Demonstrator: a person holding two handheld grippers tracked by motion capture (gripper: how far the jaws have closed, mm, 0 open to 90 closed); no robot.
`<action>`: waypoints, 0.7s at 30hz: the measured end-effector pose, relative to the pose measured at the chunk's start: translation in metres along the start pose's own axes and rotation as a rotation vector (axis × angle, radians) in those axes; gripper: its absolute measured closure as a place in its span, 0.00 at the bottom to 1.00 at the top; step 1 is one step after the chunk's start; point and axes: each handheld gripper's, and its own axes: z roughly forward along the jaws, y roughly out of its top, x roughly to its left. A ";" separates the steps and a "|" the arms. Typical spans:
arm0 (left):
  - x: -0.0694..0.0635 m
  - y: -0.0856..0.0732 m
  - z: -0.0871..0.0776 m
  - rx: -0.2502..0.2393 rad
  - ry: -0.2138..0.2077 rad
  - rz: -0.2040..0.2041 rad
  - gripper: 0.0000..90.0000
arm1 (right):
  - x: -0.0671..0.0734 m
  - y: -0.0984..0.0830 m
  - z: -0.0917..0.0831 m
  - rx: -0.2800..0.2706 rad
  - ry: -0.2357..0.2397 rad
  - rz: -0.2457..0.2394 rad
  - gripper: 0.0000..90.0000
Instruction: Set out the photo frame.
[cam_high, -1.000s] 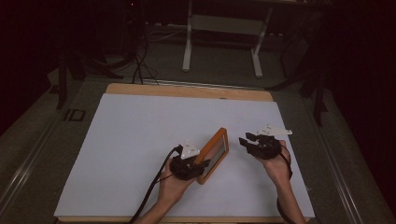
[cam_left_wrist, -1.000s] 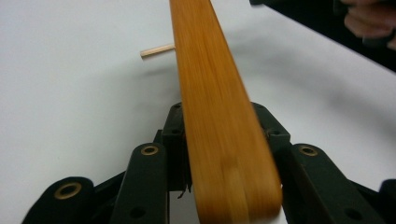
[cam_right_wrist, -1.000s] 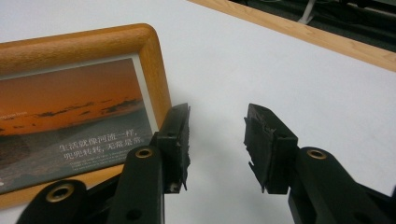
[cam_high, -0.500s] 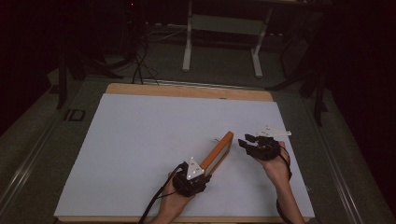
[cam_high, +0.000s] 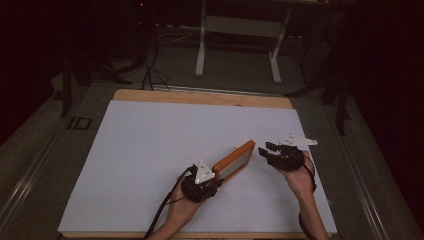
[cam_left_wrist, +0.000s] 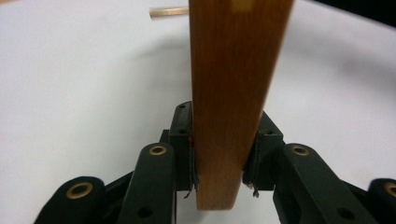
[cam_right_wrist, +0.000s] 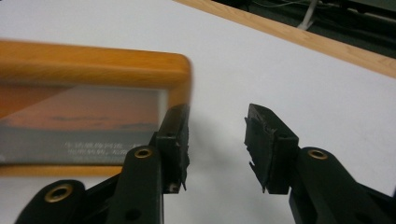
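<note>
A wooden picture frame (cam_high: 234, 161) with orange-brown rails stands on edge on the white sheet (cam_high: 150, 150), angled away to the right. My left gripper (cam_high: 216, 177) is shut on its near rail. In the left gripper view the rail (cam_left_wrist: 233, 93) rises between both pads (cam_left_wrist: 192, 149), which press on its sides; the jaws have just been closing on it. My right gripper (cam_high: 266, 148) is open just right of the frame's far end. In the right gripper view its jaws (cam_right_wrist: 217, 135) stand apart with nothing between them, and the frame's corner (cam_right_wrist: 88, 70) with a sunset picture lies left of them.
The white sheet covers a wooden table whose far edge (cam_high: 200, 97) shows bare. A short wooden peg (cam_left_wrist: 168, 11) lies on the sheet beyond the frame. A metal stand (cam_high: 235, 45) and cables sit on the dark floor behind the table.
The left hand has drawn back toward the near edge with the frame, which has turned so its face is now nearly edge-on. The right hand has kept still.
</note>
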 end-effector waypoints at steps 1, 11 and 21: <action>0.003 0.004 -0.001 -0.006 -0.008 -0.004 0.77 | 0.000 0.001 -0.001 -0.002 0.002 -0.007 0.65; 0.026 0.047 -0.007 -0.039 -0.084 0.006 0.77 | 0.001 0.009 -0.007 -0.035 0.029 -0.043 0.64; 0.037 0.101 -0.001 -0.002 -0.157 0.102 0.77 | 0.003 0.027 -0.010 -0.084 0.087 -0.064 0.63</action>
